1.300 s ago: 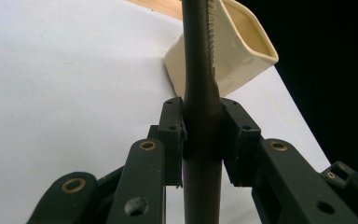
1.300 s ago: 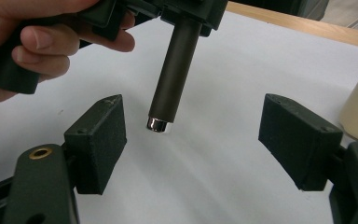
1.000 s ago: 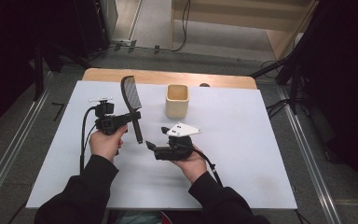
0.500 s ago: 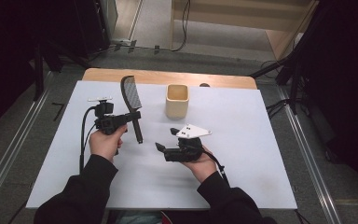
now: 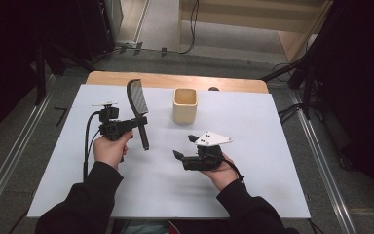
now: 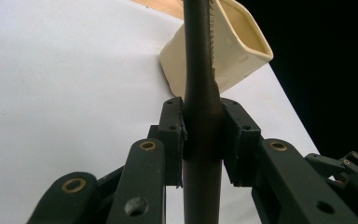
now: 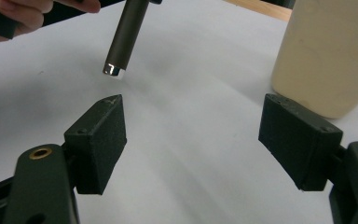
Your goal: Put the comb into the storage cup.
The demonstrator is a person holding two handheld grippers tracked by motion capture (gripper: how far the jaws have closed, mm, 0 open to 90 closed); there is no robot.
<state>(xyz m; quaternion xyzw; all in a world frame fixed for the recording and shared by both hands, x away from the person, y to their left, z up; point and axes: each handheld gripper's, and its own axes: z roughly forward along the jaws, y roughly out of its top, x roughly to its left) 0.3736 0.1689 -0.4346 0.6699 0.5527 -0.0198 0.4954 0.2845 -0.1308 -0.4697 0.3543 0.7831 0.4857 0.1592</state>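
A dark hairbrush [image 5: 137,97] stands tilted above the white table [image 5: 272,161], its head up and its handle end [image 5: 145,145] pointing down. My left gripper [image 5: 139,121] is shut on the handle, and in the left gripper view both pads press the handle [image 6: 203,121] from each side. Behind the brush stands a cream cup [image 5: 185,105], upright and empty as far as I can see. My right gripper [image 5: 183,146] is open, held low to the right of the handle end, with nothing between its fingers. In the right gripper view the handle end [image 7: 121,46] hangs ahead at upper left.
The cream cup [image 7: 326,51] is close at the right of the right gripper view. A wooden edge [image 5: 175,82] runs along the table's far side. Bare white table lies in front of both hands and to the right.
My right hand and its open gripper have slid to the right, away from the brush handle. The left gripper and brush have stayed put.
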